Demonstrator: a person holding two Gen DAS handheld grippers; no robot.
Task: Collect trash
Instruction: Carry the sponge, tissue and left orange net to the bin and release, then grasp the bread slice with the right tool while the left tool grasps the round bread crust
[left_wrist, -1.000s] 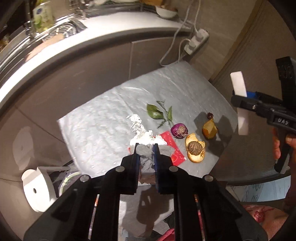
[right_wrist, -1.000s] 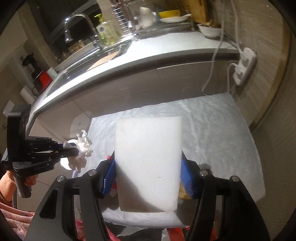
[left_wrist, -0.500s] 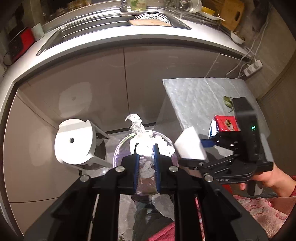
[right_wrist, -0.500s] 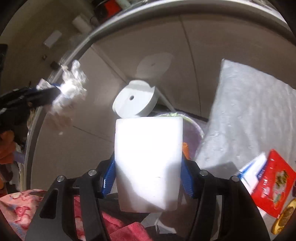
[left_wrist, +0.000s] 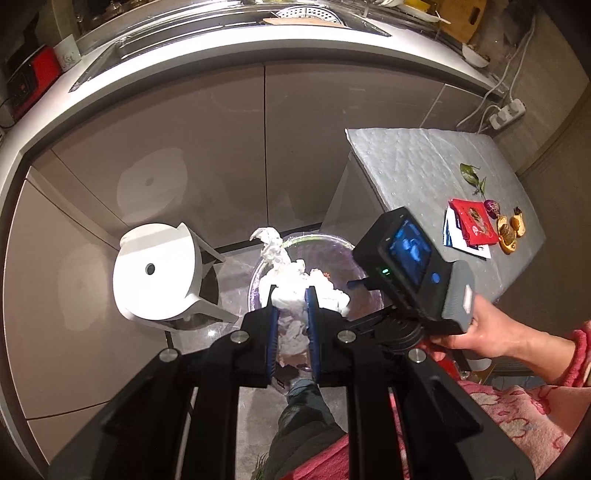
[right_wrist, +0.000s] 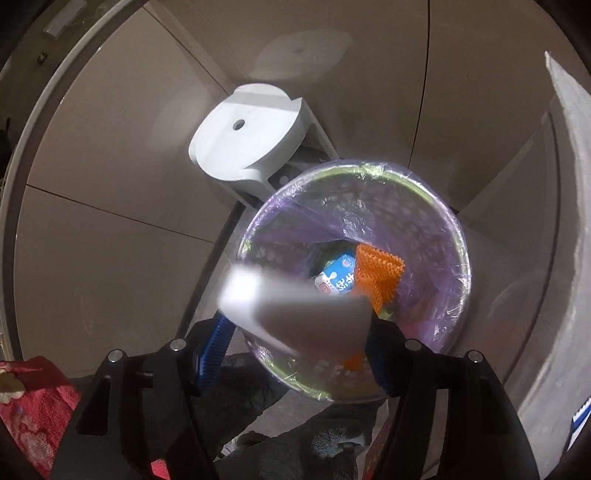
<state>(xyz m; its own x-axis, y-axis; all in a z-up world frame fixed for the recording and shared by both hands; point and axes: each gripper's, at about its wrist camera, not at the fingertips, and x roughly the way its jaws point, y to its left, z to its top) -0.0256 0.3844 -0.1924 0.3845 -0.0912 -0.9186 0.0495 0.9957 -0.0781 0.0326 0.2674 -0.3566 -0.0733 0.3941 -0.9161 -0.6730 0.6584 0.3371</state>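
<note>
My left gripper (left_wrist: 290, 291) is shut on a crumpled white tissue (left_wrist: 291, 275) and holds it above the trash bin (left_wrist: 354, 254). My right gripper (right_wrist: 295, 317) is over the bin (right_wrist: 458, 236), which has a purple liner. A white foam block (right_wrist: 291, 306) sits blurred and tilted between its fingers; the left finger (right_wrist: 216, 339) stands apart from it, so the jaws look open. Inside the bin lie a blue-white carton (right_wrist: 338, 277) and an orange mesh piece (right_wrist: 380, 273). The right gripper's body (left_wrist: 406, 258) shows in the left wrist view.
A white stool (left_wrist: 157, 273) stands left of the bin, also in the right wrist view (right_wrist: 245, 136). The grey table (left_wrist: 424, 162) to the right holds a red packet (left_wrist: 474, 221), leaves (left_wrist: 471, 173), an onion (left_wrist: 491, 205) and food scraps (left_wrist: 509, 230). Cabinet doors stand behind.
Both grippers swung from the table to above the bin. The foam block has tilted and blurred, and the right gripper's fingers have spread away from it.
</note>
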